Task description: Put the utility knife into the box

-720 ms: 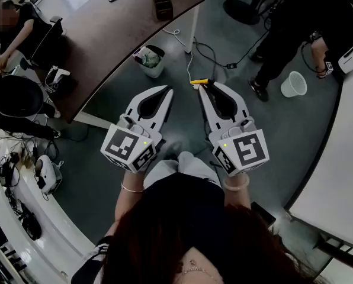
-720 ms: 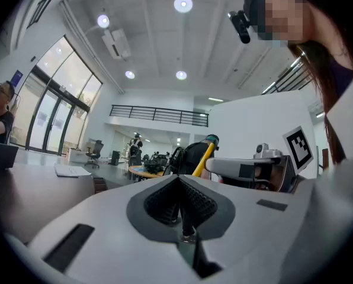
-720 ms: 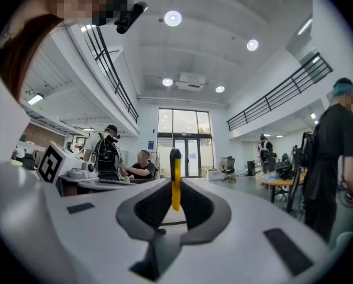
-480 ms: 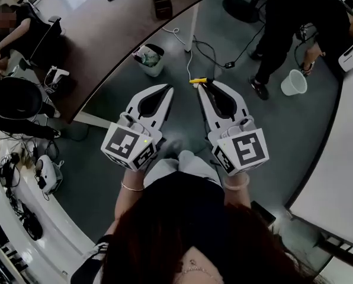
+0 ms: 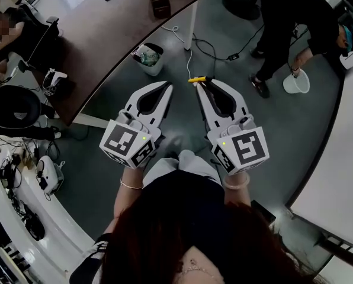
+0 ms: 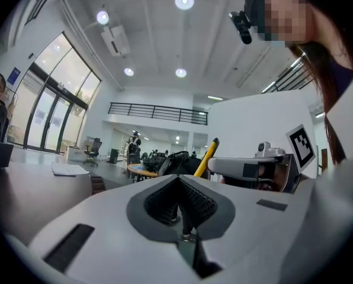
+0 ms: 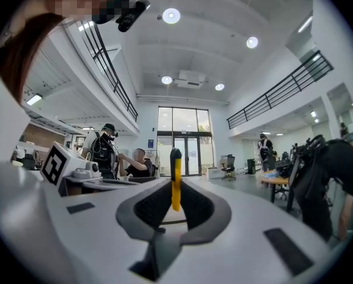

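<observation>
A yellow utility knife is pinched crosswise at the tip of my right gripper, which is shut on it. In the right gripper view the knife stands upright between the dark pads of that gripper. My left gripper is held beside it, shut and empty. The left gripper view shows its pads meeting with nothing between them, and the knife sticking up to the right. A dark compartment box sits on the far end of the brown table, well beyond both grippers.
Both grippers hang over grey floor. A waste bin stands by the table leg, with cables on the floor behind it. A person in black bends over a white bucket. A white table borders the right.
Both grippers have stayed almost in place, the knife still held. The person in black at upper right has bent lower toward the white bucket.
</observation>
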